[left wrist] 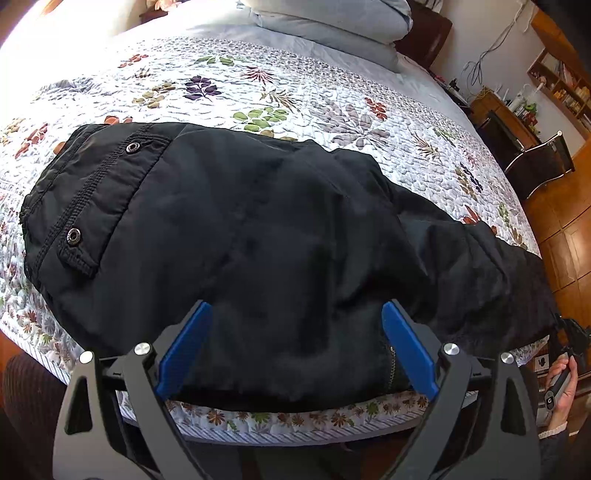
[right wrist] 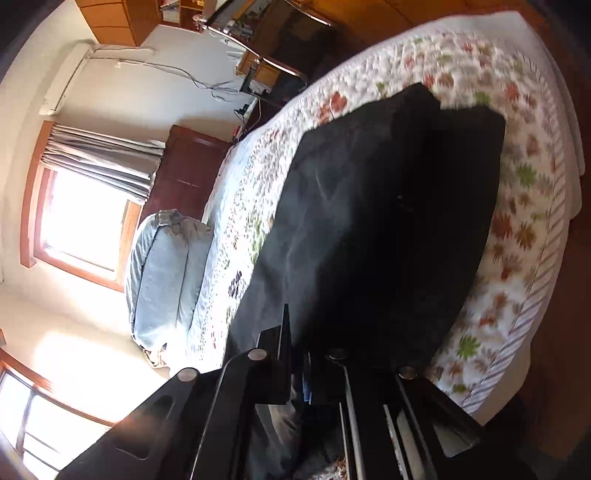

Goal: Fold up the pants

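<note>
Across the bed, on its floral quilt point(left wrist: 295, 92), black pants point(left wrist: 240, 229) lie spread flat, waistband with two snap buttons toward the left in the left wrist view, legs running off to the right. Folded pale-blue bedding point(left wrist: 332, 22) sits at the far end. Low over the near hem, the left claw point(left wrist: 295, 350) stands with its blue pads wide apart, nothing pinched. Blurred in its own view, the right claw point(right wrist: 310, 369) is drawn together (seemingly on the dark cloth edge).
</note>
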